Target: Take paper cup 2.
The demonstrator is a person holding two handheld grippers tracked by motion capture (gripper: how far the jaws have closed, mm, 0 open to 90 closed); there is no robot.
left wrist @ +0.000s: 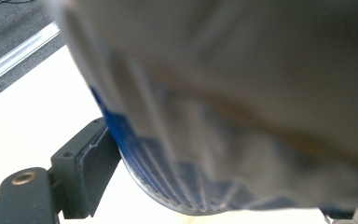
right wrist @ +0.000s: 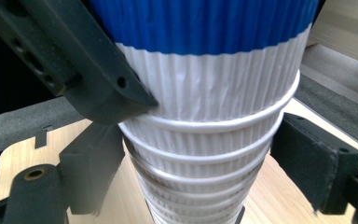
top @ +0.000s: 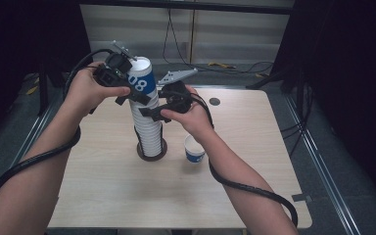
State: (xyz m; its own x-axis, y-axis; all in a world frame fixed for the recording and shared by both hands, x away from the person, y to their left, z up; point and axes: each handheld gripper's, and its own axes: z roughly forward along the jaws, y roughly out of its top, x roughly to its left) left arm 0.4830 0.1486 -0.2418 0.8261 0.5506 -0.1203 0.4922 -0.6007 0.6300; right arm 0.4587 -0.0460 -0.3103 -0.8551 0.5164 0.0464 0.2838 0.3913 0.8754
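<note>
Left gripper [top: 127,90] clamps the top blue-and-white ribbed paper cup [top: 142,81] of the tall white nested-cup stack [top: 149,129] between its jaws, while right gripper [right wrist: 200,172] straddles the stack just below, pad contact unclear.

We see a lone blue-and-white paper cup [top: 194,150] standing upright on the light wooden table [top: 254,166], a small dark round disc [top: 214,102] near its far edge, and black cables [top: 176,44] trailing across the floor beyond.
</note>
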